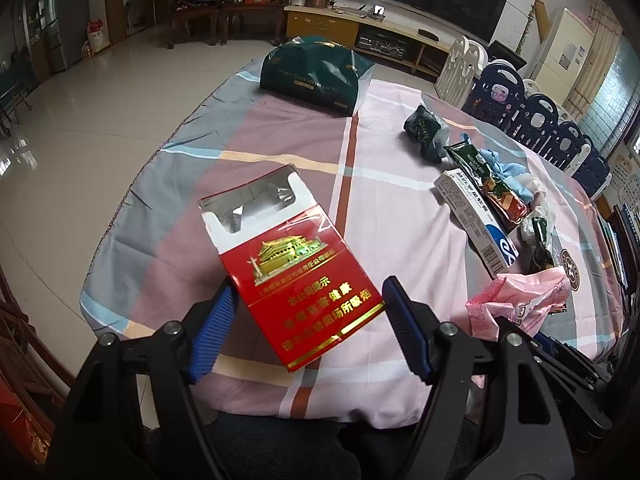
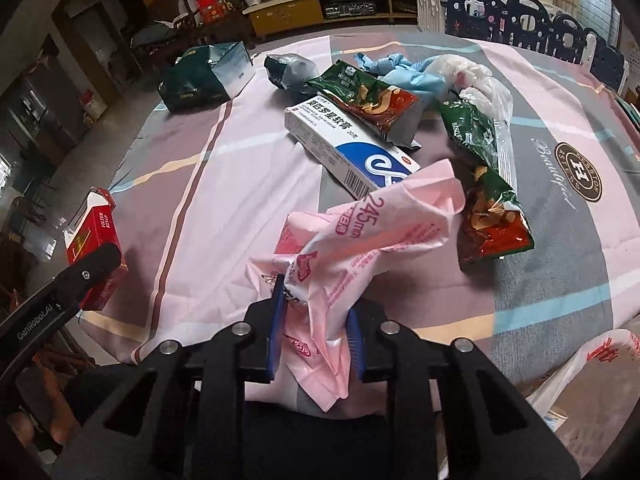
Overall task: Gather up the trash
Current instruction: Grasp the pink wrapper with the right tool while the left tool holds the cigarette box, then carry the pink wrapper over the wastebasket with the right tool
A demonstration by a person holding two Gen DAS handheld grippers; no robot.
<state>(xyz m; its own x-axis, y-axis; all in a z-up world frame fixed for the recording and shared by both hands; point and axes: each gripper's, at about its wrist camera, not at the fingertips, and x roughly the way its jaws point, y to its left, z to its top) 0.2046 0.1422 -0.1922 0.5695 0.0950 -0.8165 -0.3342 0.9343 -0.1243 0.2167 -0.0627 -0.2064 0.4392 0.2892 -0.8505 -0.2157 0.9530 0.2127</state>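
Gripping litter in both tools at once, two pieces of trash are held above a table (image 2: 560, 240) covered by a checked cloth. The left gripper (image 1: 306, 320) is clamped across the lower end of an opened red cigarette pack (image 1: 288, 264), its blue pads pressed on the two narrow sides, so the empty, torn-open top is left pointing away toward the far edge. The right gripper (image 2: 316, 328) is closed on a crumpled pink wrapper (image 2: 360, 240), the jaws drawn near together because the thin plastic gives way; the loose end is left flopping forward over the near edge. Farther in, toward the right side of the table, more litter is piled: a white and blue box (image 2: 344, 148), green and red snack packets (image 2: 492, 220), blue and white plastic scraps (image 2: 420, 76). A dark green bag (image 1: 316, 72) is set open at the far edge, probably as the place where everything is meant to be dropped.
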